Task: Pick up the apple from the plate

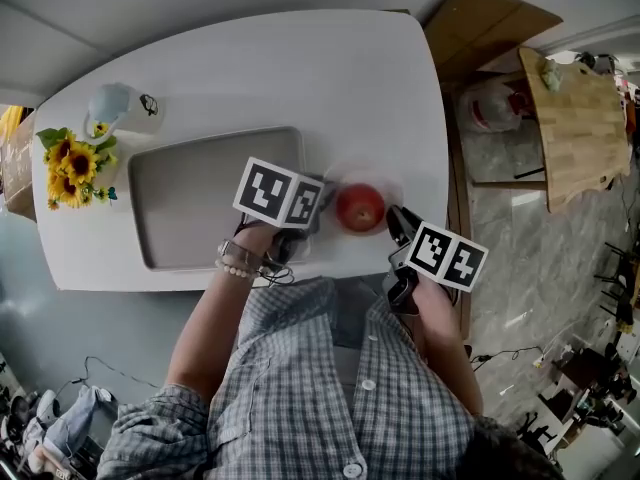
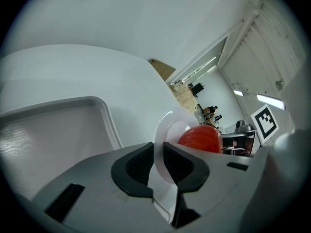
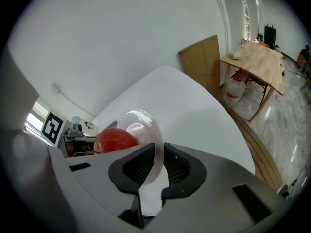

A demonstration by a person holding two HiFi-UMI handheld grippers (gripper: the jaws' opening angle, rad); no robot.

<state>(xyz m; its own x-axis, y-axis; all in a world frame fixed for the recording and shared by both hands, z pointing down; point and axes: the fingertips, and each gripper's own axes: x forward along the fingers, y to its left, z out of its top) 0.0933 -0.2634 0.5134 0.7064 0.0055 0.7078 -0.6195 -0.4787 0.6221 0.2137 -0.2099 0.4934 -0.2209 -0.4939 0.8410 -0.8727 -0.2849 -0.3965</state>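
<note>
Presently, on our white desk:

- One grey tray.
- One clear plate, beside the tray and near the front edge.
- One red apple, resting on that plate and not yet picked off.
- Left tool, clenched on the plate's rim.
- Right tool, clenched likewise on the opposite rim.

We judge the pick itself not begun. Both forearms reach forward, converging on the plate.

Bright, even indoor light, white worktop almost washed out, shadows faint and soft, glare on the clear plate, sheen on the apple, heavy fisheye bending and dark round corners in both gripper views, near foreground soft
</note>
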